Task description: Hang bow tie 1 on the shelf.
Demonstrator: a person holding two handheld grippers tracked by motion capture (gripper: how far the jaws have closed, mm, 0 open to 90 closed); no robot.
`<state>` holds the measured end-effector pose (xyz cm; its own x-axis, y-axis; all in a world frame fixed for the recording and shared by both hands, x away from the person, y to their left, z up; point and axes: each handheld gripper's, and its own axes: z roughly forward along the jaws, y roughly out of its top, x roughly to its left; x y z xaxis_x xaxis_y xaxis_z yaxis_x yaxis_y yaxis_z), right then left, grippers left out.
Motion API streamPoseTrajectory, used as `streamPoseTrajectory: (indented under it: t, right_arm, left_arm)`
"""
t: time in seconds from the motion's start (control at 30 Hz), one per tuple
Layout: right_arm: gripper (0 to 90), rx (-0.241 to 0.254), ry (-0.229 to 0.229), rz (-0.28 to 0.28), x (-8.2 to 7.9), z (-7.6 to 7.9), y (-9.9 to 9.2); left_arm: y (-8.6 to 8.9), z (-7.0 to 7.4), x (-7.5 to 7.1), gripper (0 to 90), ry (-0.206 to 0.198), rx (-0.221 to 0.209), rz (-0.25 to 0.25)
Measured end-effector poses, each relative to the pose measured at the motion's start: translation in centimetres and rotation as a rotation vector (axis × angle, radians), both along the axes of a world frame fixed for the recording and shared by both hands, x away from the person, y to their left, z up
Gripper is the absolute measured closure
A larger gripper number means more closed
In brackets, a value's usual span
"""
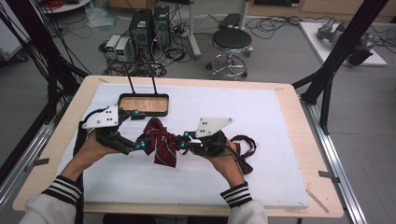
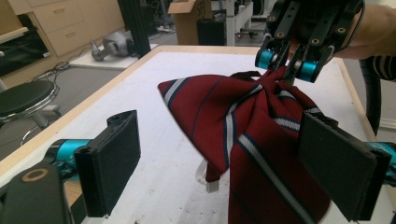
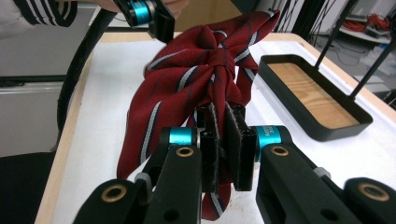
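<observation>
White padded table (image 1: 280,121): the red striped bow tie (image 1: 161,142) hangs just in front of the tray (image 1: 142,99). Your right gripper (image 3: 223,140) pinches its knot; your left gripper (image 2: 219,168) stands wide, one tail between its jaws.

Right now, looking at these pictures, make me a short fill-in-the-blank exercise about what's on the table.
1. The right gripper is ____ on the red striped bow tie.
2. The jaws of the left gripper stand ____, with cloth between them.
3. The black tray has a ____ bottom.
4. The table is covered by a ____ pad.

Missing words: shut; open; wooden; white
</observation>
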<state>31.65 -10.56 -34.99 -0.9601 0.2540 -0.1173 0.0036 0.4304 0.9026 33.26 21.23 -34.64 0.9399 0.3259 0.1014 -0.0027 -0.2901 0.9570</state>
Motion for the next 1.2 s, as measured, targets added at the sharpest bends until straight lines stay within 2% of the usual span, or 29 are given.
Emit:
streamPoseTrajectory:
  t: [0.03,0.17,0.37,0.53,0.67,0.8,0.87,0.93,1.0,1.1,1.2]
  right_arm:
    - [84.6,0.001,0.012,0.006,-0.1,0.0,0.1]
    - [84.5,-0.007,0.003,0.011,-0.1,0.0,0.3]
    - [84.5,-0.006,0.013,0.016,-0.2,0.0,0.5]
    - [84.5,-0.002,0.008,0.011,-0.1,0.1,0.7]
    - [84.5,0.000,0.011,0.001,0.0,0.1,0.9]
    - [84.5,0.003,0.011,-0.003,0.0,0.1,0.9]
    - [84.5,0.004,0.006,-0.006,0.1,0.1,0.9]
    - [84.5,0.010,0.006,-0.012,0.1,0.1,0.8]
    - [84.5,0.012,0.007,-0.012,0.1,0.2,0.8]
    - [84.5,0.012,0.009,-0.016,0.1,0.2,0.8]
    - [84.5,0.018,0.012,-0.023,0.2,0.1,0.8]
  left_arm:
    - [-0.3,0.1,0.1,14.4,0.000,0.010,-0.009]
    - [-0.8,0.2,0.2,14.4,0.005,0.023,-0.028]
    - [-1.6,0.3,0.2,14.4,0.016,0.043,-0.062]
    - [-1.9,0.3,0.2,14.6,0.023,0.051,-0.061]
    - [-2.2,0.1,0.3,19.9,0.040,0.075,-0.071]
    - [-2.4,0.0,0.3,25.1,0.039,0.098,-0.081]
    - [-2.4,-0.1,0.3,29.5,0.043,0.105,-0.091]
    - [-2.5,-0.2,0.2,41.7,0.042,0.121,-0.101]
    - [-2.5,-0.5,0.2,46.4,0.046,0.122,-0.101]
    - [-2.5,-0.6,0.1,60.1,0.039,0.133,-0.101]
    - [-2.5,-0.6,0.0,72.8,0.058,0.118,-0.103]
